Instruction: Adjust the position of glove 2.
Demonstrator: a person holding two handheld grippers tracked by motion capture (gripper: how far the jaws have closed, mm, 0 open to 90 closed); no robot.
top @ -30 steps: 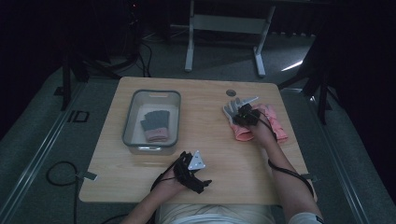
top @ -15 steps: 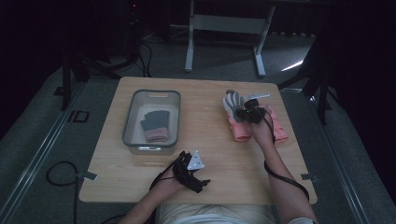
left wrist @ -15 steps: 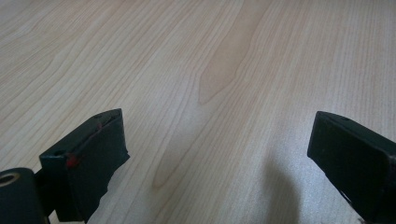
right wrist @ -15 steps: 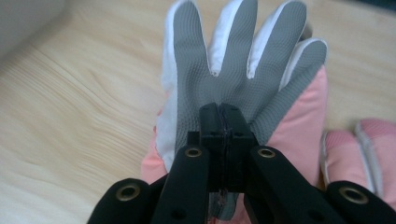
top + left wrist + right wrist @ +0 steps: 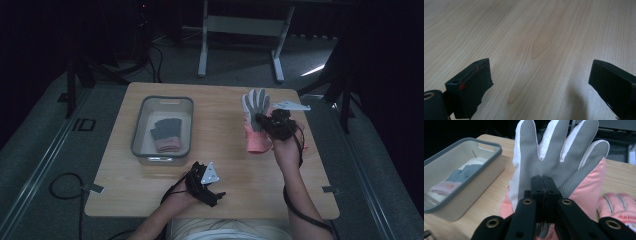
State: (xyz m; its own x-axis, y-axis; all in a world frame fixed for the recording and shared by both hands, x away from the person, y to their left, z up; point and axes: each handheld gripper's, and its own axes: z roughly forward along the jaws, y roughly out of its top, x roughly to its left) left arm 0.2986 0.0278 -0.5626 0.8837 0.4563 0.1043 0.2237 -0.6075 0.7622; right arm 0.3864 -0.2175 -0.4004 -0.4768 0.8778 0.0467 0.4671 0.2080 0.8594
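Right hand-held gripper (image 5: 543, 195) clamps grey-pink glove (image 5: 554, 157) above table; left hand-held gripper (image 5: 541, 82) wide, empty.

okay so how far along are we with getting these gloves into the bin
One small grey and pink glove already lies in the grey bin. In hand: the right gripper is shut on a pink and grey glove, lifted off the table to the bin's right. Left to do: carry it to the bin, then fetch the second pink glove on the table. The left gripper rests open, holding nothing.

2 pink gloves (image 5: 564, 162) (image 5: 621, 207), 1 bin (image 5: 142, 125), 1 folded pr inside (image 5: 165, 135)
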